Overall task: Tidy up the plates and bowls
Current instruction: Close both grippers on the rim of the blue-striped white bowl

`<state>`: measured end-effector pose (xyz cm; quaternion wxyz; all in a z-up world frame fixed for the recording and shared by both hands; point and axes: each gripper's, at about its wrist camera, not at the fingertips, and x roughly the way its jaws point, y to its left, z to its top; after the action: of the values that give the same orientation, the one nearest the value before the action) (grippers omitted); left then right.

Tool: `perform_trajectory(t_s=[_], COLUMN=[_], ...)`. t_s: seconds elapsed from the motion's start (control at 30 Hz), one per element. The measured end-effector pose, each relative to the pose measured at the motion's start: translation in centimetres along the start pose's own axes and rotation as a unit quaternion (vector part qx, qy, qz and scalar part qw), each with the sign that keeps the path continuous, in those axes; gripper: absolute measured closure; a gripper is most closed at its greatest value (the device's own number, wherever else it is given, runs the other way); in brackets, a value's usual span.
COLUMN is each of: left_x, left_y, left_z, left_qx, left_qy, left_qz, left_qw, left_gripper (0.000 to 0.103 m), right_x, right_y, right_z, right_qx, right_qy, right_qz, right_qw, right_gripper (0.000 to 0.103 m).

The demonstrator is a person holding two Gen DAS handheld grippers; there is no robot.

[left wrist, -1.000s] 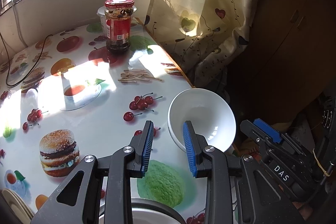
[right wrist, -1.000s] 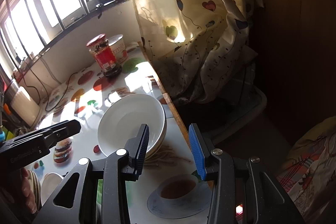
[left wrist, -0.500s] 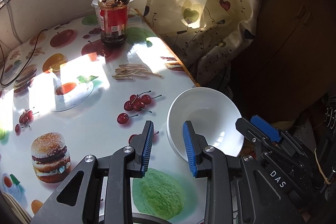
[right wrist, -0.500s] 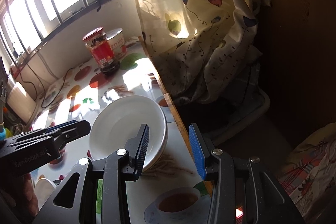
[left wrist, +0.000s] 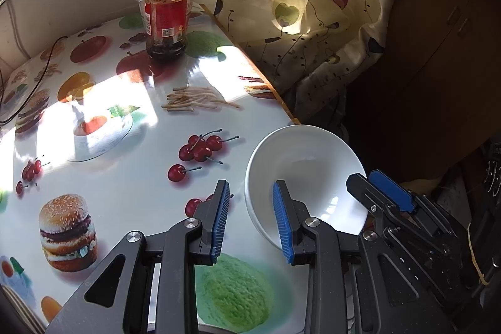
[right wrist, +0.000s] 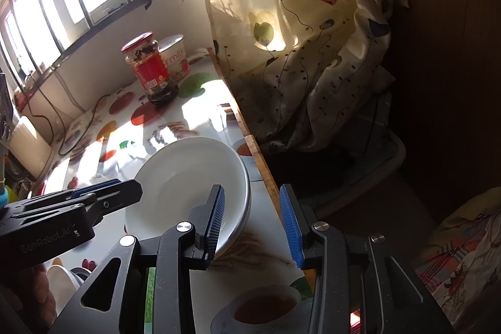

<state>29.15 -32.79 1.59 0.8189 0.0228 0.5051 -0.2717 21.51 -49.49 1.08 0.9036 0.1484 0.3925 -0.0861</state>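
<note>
The bowl (left wrist: 308, 177) is white and sits at the table's right edge, tilted, its rim partly past the wooden edge strip. In the right wrist view the bowl (right wrist: 191, 177) shows a second rim line beneath it; whether that is one bowl or two stacked cannot be told.

The right gripper (right wrist: 250, 221) straddles the bowl's near-right rim: its left finger lies inside the bowl, its right finger outside, over the table edge. The jaws have just been closing, with the rim between them, but a clear gap remains and the pads do not press on it.

The left gripper (left wrist: 250, 221) is at the bowl's left side. Its right finger overlaps the rim; its left finger is over the tablecloth (left wrist: 125, 177). Its jaws stand partly spread and pinch nothing.

Further back on the tablecloth a red-lidded jar (left wrist: 166, 11) stands upright, with a white cup (right wrist: 175, 57) just behind it. A curtain (left wrist: 297, 5) hangs beside the table.
</note>
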Motion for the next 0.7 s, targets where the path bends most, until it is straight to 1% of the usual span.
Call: perform_trajectory(t_s=[0.1, 0.17, 0.3, 0.33, 0.37, 0.53, 0.7], left_x=[0.10, 0.16, 0.44, 0.48, 0.49, 0.54, 0.58], left_y=[-0.06, -0.02, 0.22, 0.26, 0.30, 0.18, 0.21], left_z=[-0.01, 0.00, -0.04, -0.06, -0.06, 0.00, 0.02], left_qx=[-0.001, 0.000, -0.004, -0.005, -0.006, -0.004, -0.004], left_qy=[0.002, 0.003, 0.007, 0.008, 0.008, 0.006, 0.005], left_qz=[0.001, 0.004, 0.007, 0.007, 0.007, 0.009, 0.007], left_qw=[1.0000, 1.0000, 0.9999, 0.9999, 0.9999, 0.9999, 1.0000], left_gripper=[0.073, 0.078, 0.082, 0.086, 0.087, 0.090, 0.091], right_x=[0.03, 0.02, 0.18, 0.19, 0.16, 0.20, 0.22], right_y=[0.00, 0.00, 0.08, 0.07, 0.08, 0.25, 0.54], right_z=[0.03, 0.02, 0.01, -0.02, -0.02, 0.01, 0.01], right_qx=[-0.001, -0.002, -0.006, -0.006, -0.006, -0.007, -0.013], right_qy=[0.000, 0.000, 0.002, 0.002, 0.001, -0.001, -0.001], right_qz=[0.000, 0.002, 0.001, 0.001, 0.001, 0.002, 0.006], right_qw=[1.000, 1.000, 1.000, 1.000, 1.000, 1.000, 1.000], right_gripper=[0.073, 0.079, 0.085, 0.086, 0.086, 0.088, 0.093])
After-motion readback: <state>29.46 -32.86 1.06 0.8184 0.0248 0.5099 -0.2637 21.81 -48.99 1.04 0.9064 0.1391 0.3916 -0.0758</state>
